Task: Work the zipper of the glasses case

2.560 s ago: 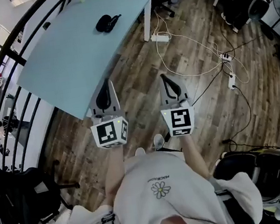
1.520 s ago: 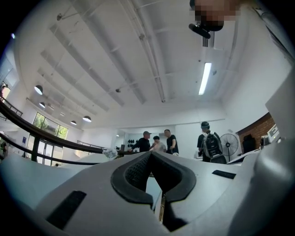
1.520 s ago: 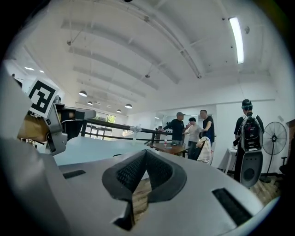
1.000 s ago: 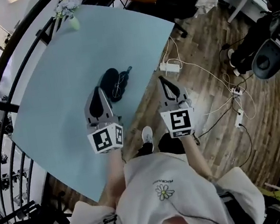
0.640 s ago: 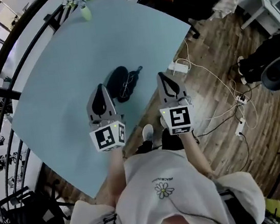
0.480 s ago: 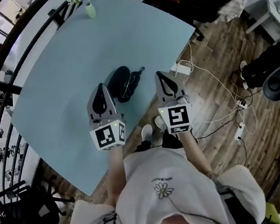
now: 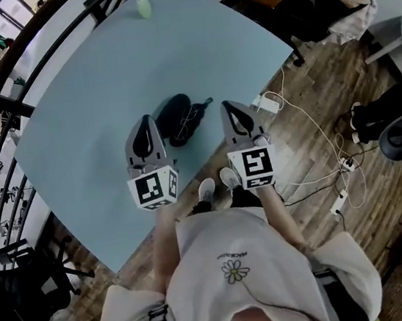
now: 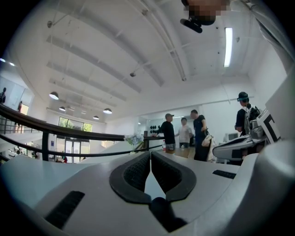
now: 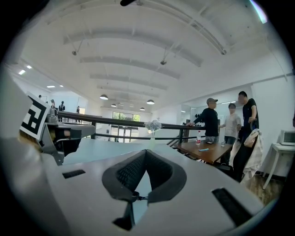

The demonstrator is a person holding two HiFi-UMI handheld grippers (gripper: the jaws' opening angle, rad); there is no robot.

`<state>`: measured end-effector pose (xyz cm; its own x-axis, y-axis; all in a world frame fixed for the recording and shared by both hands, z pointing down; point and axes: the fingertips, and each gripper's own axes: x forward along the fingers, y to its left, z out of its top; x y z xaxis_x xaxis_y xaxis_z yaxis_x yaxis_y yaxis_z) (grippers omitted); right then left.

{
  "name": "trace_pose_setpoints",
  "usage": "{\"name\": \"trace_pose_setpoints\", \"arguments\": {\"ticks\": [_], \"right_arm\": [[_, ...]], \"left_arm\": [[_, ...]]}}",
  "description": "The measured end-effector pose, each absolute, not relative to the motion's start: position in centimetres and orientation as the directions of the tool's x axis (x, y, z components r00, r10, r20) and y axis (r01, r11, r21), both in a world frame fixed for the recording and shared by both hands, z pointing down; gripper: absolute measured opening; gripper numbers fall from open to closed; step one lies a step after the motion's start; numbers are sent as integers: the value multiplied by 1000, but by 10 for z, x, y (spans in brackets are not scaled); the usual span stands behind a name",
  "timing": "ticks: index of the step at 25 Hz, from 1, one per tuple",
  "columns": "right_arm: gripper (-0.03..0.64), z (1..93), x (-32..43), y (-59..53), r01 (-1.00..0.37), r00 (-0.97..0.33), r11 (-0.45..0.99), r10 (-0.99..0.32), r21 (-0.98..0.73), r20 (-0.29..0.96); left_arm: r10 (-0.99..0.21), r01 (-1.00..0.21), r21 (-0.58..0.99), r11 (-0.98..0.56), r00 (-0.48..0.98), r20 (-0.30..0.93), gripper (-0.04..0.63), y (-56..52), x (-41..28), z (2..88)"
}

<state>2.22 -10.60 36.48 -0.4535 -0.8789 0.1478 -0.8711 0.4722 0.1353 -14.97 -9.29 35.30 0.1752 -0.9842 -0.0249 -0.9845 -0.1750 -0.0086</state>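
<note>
Above the near edge of the blue table (image 7: 87,90), we hold the left gripper (image 7: 148,120) and the right gripper (image 7: 228,108) level, side by side, tips forward. Both have their jaws pressed together on nothing. The black glasses case (image 7: 177,116) lies on the table between their tips. The print on our shirt (image 7: 238,292) is too small to read.

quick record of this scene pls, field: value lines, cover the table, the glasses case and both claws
surface: light blue table
glasses case: black, lying on the table near its front edge; open or zipped cannot be told
left claw: jaws together, nothing between them, left of the case
right claw: jaws together, nothing between them, right of the case
other item: vase with flowers at the table's far edge
task status: zipper not yet gripped by either claw
</note>
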Motion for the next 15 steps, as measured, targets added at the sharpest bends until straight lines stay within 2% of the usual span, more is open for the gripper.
{"name": "trace_pose_setpoints", "arguments": {"ticks": [3, 5, 8, 11, 15], "right_arm": [[8, 375, 17, -107, -856, -486, 506, -857, 103, 174], [8, 389, 10, -109, -838, -515, 540, -832, 85, 206], [8, 419, -8, -114, -802, -565, 596, -780, 43, 269], [8, 453, -29, -115, -761, -602, 648, -719, 23, 348], [8, 488, -49, -114, -721, -618, 692, -655, 19, 435]], "left_arm": [[-970, -970, -21, -242, 241, 30, 26, -107, -146, 367], [-945, -948, 1, -317, 316, 81, 121, -122, -143, 383], [-871, -900, 80, -428, 435, 227, 200, -146, -141, 428], [-760, -854, 165, -494, 516, 394, 225, -158, -143, 481], [-652, -816, 243, -525, 569, 501, 225, -161, -146, 518]]}}
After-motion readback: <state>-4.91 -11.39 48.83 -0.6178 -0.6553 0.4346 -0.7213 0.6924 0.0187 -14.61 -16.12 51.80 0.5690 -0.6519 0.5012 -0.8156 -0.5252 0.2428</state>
